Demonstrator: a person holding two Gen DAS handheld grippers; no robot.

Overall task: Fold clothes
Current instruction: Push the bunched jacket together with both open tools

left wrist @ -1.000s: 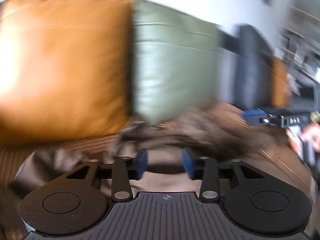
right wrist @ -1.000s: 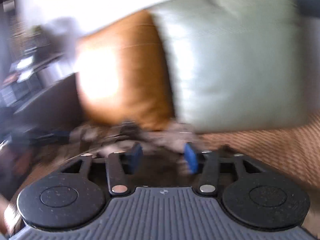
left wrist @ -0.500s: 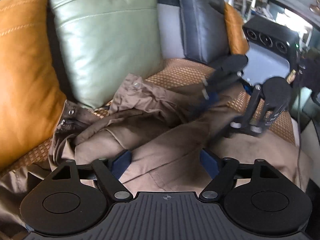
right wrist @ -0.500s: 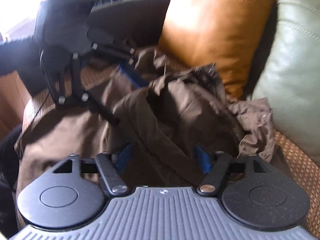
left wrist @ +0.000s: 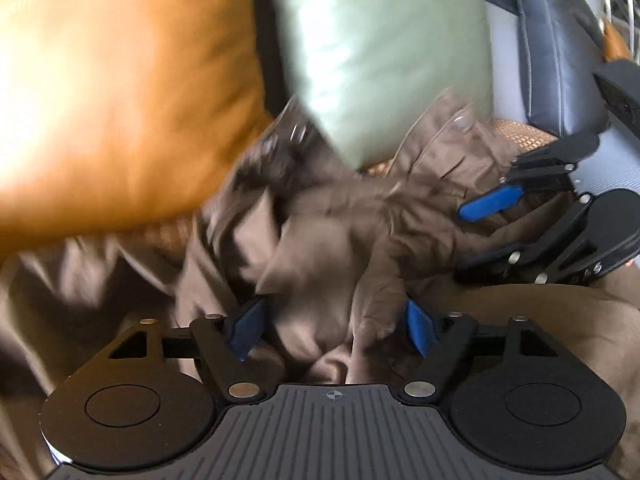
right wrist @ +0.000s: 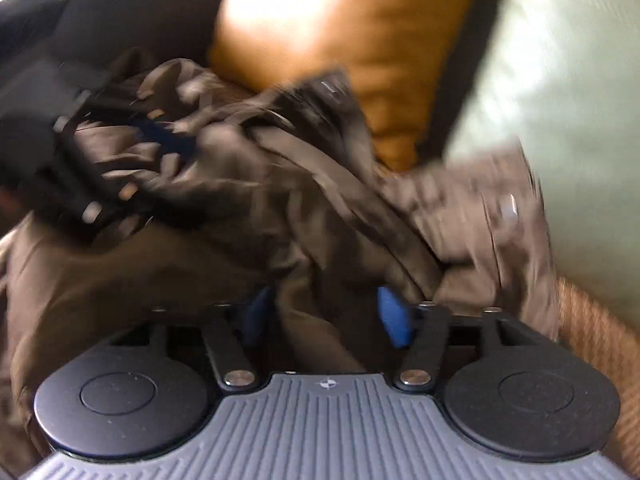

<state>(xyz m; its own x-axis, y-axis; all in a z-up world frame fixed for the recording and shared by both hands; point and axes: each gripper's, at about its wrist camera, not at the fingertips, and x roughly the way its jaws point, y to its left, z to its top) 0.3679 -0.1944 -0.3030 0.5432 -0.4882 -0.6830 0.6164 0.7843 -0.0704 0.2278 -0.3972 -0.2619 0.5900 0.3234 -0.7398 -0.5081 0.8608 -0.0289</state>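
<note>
Brown garment [left wrist: 344,216] between opening left tongs [left wrist: 334,330]

We are looking at a brown garment [left wrist: 340,216] of thin matt cloth, creased and crumpled, with small shiny metal snaps. Behind it, an orange cushion [left wrist: 120,92] and a pale green cushion [left wrist: 380,48] are showing smooth, softly glossy leather-like skins. The seat mat [right wrist: 596,332] is looking rough and woven. The fingers [left wrist: 418,328] are wearing matt blue pads on black plastic.
</note>
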